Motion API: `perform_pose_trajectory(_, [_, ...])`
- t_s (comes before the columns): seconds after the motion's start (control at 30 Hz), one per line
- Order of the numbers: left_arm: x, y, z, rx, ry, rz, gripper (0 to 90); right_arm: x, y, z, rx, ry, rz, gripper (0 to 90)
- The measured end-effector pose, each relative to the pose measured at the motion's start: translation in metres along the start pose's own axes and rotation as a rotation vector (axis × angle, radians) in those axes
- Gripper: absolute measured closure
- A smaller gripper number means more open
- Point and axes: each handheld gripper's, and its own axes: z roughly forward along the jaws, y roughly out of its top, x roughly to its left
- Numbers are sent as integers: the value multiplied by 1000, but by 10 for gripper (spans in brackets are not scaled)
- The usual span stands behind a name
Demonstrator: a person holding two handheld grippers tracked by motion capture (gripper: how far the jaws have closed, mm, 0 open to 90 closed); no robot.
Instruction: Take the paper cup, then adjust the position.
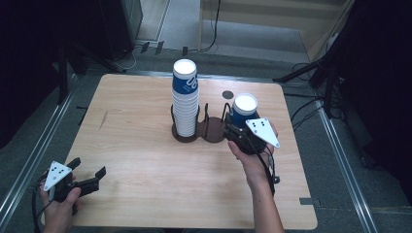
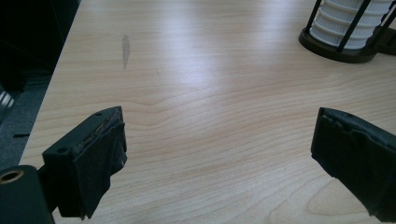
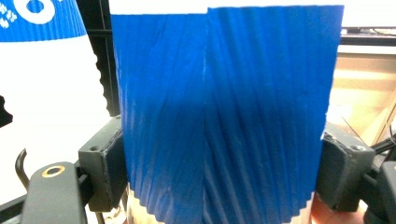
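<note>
A ribbed blue paper cup [image 1: 243,110] with a white inside stands upright in the right ring of a dark wire cup holder [image 1: 201,127], pinched at its sides by the right gripper [image 1: 241,132]; in the right gripper view its corrugated sleeve [image 3: 219,116] sits between both black jaws. The holder's left ring carries a tall stack of white ridged cups [image 1: 185,99] topped by a blue one. Whether the held cup touches the holder's base is hard to tell. The left gripper [image 1: 88,174] rests near the pale wood-grain table's [image 1: 145,160] front left corner, its padded jaws spread wide over bare wood.
</note>
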Motion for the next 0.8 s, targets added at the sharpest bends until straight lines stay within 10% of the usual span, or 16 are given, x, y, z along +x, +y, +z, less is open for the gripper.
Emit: perform_pose_trajectory(0.8, [-33,27,-8,-42,-87,26,44,7,-48,-16,61,18,27,190])
